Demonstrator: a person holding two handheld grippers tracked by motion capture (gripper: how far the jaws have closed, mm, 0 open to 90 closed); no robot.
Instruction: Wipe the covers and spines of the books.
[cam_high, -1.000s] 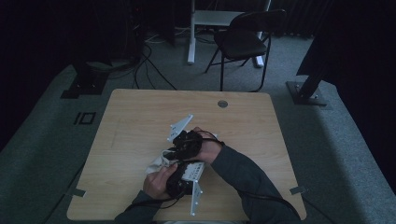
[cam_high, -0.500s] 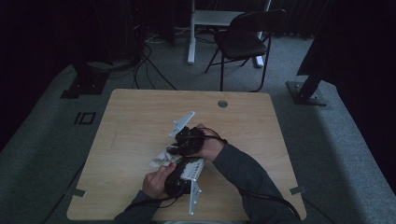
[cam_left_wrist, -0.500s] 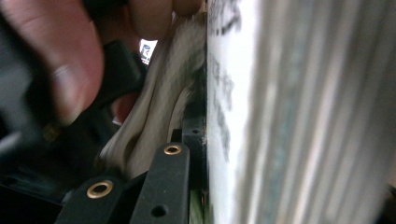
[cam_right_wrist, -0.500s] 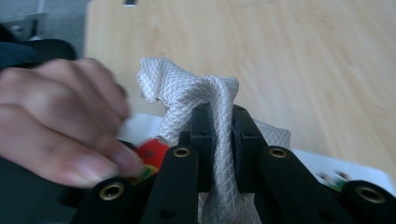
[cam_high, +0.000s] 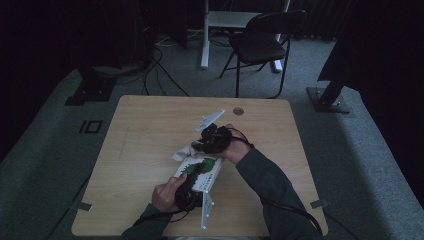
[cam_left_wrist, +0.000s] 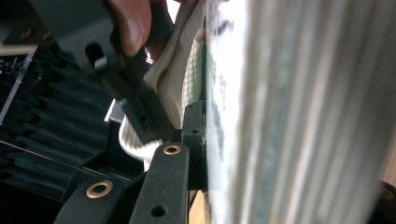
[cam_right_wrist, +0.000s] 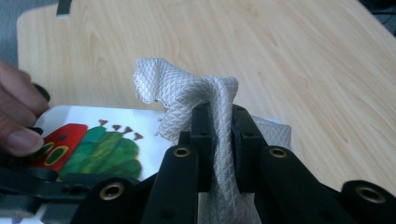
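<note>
Right hand-held gripper (cam_right_wrist: 219, 140) pinched a white cloth (cam_right_wrist: 187, 88) above the book (cam_high: 200, 172) on the bench (cam_high: 140, 150). Left hand-held gripper (cam_left_wrist: 198, 135) was clamped on the book's edge.
</note>
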